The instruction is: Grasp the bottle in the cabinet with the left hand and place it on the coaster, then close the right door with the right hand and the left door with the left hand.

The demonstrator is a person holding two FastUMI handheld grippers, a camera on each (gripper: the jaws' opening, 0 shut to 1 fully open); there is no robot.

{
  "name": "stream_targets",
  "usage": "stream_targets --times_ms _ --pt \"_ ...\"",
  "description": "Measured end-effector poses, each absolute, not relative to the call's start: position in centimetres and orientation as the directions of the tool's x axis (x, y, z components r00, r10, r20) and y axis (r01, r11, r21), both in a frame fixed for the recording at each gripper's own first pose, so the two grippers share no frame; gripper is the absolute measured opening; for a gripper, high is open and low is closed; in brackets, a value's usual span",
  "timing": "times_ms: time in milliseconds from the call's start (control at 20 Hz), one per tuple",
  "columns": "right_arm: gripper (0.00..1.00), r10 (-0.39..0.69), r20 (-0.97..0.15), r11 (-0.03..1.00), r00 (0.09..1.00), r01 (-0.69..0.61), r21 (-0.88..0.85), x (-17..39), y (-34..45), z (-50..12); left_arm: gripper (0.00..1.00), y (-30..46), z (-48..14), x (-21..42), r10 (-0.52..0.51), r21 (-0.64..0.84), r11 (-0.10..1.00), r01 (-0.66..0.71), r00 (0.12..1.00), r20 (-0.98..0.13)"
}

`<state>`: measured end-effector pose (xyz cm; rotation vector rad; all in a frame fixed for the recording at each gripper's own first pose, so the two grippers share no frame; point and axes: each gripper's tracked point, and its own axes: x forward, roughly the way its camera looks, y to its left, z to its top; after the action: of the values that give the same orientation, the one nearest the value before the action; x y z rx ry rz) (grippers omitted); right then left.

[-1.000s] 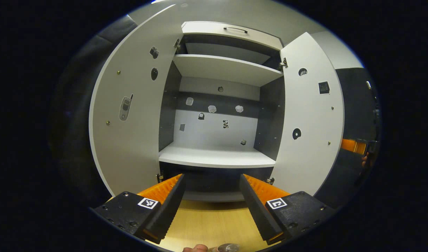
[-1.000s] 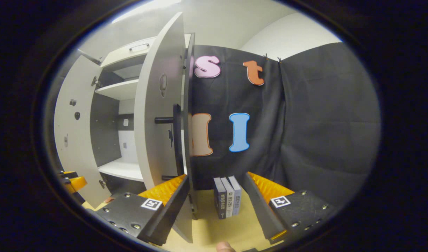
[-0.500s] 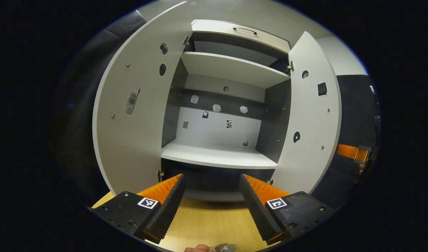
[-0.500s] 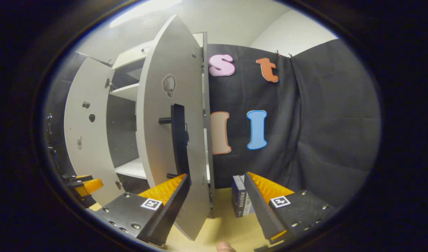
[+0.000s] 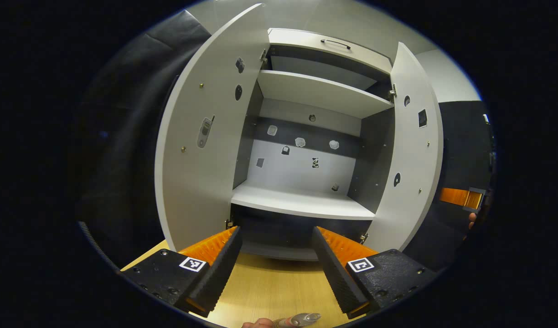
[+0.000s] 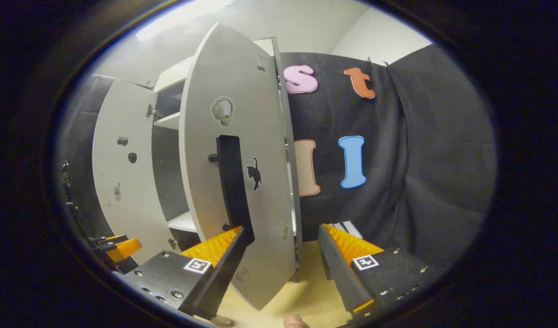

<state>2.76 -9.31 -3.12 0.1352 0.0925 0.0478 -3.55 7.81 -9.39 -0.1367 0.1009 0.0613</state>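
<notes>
My left gripper (image 5: pixel 275 269) is spread wide with nothing between its ridged fingers, hovering over the pale wood-grain worktop (image 5: pixel 270 291) just in front of the cabinet (image 5: pixel 306 150). At the bottom edge of the left gripper view I see a fingertip beside a small shiny rounded thing, maybe the bottle's cap; too cropped to tell, so I can't place the bottle or coaster.

My right gripper (image 6: pixel 281 266) is also open, empty, its fingers straddling the lower free edge of the right door (image 6: pixel 242 182); I can't tell if either finger touches the panel. That door is a flat matte grey board, tall axis upright, swung partway out from the cabinet, outer face toward my right gripper view. It carries a long black bar handle (image 6: pixel 233 182), vertical, standing off the panel on short posts, with a small black cat sticker beside it.

Left door (image 5: pixel 201 136) is the same grey board, upright, swung wide open, inner face showing small stickers and screw heads. Inside the cabinet: two flat light shelves, the lower shelf (image 5: pixel 302 202) bare, dark side walls, grey back panel with small stickers. Above the cabinet opening sits a drawer front with a slim dark handle.

Behind the right door: black cloth wall, and tops of a few books (image 6: pixel 347 226) low beside it.
</notes>
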Motion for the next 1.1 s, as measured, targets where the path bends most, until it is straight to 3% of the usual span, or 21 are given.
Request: stream_targets --times_ms 500,600,1100 --pt "0.97 0.191 -0.086 0.966 0.978 -0.171 0.196 4.9 -3.4 -2.9 0.98 12.2 -8.8 -5.2 0.155 -0.107 0.981 -0.164 0.984 -0.088" --pt "0.93 0.222 -0.074 0.958 0.972 -0.204 0.202 5.4 -1.8 -2.4 0.97 13.2 -8.8 -5.6 0.179 -0.103 0.977 -0.188 0.980 -0.087" --pt "0.97 0.295 -0.098 0.946 0.950 -0.277 0.169 6.4 3.6 -4.1 0.97 18.9 -8.1 -7.5 0.296 -0.064 0.951 -0.301 0.952 -0.075"
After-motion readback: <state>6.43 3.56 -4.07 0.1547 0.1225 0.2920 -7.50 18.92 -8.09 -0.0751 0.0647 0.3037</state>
